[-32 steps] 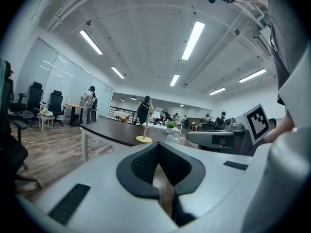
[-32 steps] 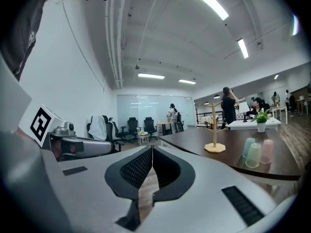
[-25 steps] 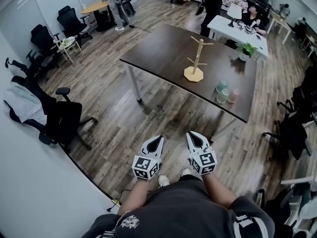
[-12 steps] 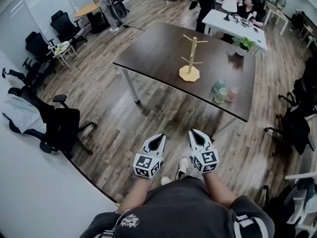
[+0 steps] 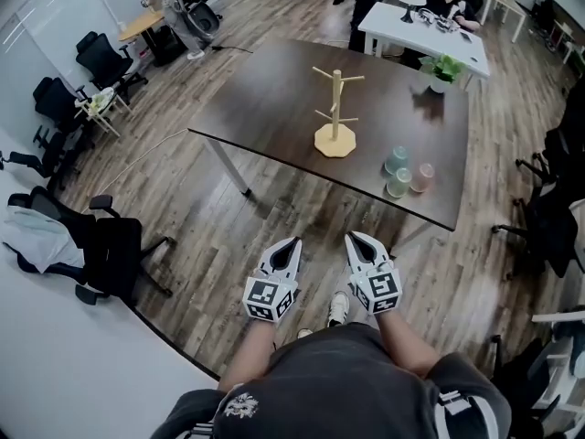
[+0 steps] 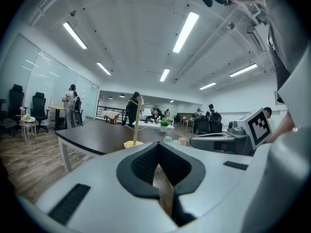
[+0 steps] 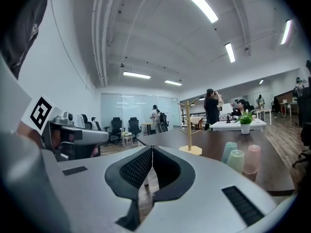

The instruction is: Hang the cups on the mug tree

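Note:
A wooden mug tree (image 5: 335,113) stands on the dark table (image 5: 274,108), its pegs bare; it also shows as the mug tree (image 7: 189,130) and mug tree (image 6: 134,125). Three cups sit near the table's right front: a blue cup (image 5: 396,160), a green cup (image 5: 398,183) and a pink cup (image 5: 422,177). The cups (image 7: 237,160) also show in the right gripper view. My left gripper (image 5: 289,248) and right gripper (image 5: 356,242) are held side by side in front of me, short of the table, both shut on nothing.
Office chairs (image 5: 110,250) stand at the left by a white wall. A potted plant (image 5: 441,69) sits at the table's far right. A white desk (image 5: 425,30) with people lies beyond, and more chairs (image 5: 548,208) at the right.
The table, mug tree and cups have drawn nearer and lower in the head view as I walk toward them. Both grippers stay shut and level.

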Demonstrator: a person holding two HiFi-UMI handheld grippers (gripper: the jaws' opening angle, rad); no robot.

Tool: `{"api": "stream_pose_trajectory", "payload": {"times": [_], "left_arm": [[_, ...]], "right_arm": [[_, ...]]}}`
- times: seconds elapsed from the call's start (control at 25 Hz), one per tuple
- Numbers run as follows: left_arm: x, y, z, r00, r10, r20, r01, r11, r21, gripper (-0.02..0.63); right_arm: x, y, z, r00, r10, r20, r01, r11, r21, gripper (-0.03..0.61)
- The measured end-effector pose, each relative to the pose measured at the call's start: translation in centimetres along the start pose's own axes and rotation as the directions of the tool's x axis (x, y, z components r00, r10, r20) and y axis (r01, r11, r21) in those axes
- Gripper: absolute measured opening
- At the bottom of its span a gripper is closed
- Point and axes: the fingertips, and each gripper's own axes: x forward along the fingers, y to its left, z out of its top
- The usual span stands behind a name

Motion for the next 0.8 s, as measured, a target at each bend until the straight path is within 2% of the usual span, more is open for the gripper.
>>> {"api": "stream_pose_trajectory", "payload": {"times": [0.32, 0.6, 0.8], "left_arm": [[7.1, -1.1, -0.5, 0.998, -0.036, -0.045, 0.036, 0.999, 0.004, 0.000], [10.3, -1.5, -0.6, 0.995, -0.052, -0.081, 0.052, 0.999, 0.003, 0.000], [12.4, -0.6, -0.6, 0.993, -0.076, -0.092, 0.076, 0.997, -0.006, 0.000]], "right_arm": [[2.2, -5.8, -1.1, 1.000, -0.004, -0.027, 0.004, 1.000, 0.027, 0.026], [3.5, -9.1, -1.0, 1.000, -0.011, -0.026, 0.011, 1.000, 0.022, 0.026], [4.2, -10.3, -1.1, 0.999, -0.050, -0.021, 0.051, 0.998, 0.046, 0.026]]}}
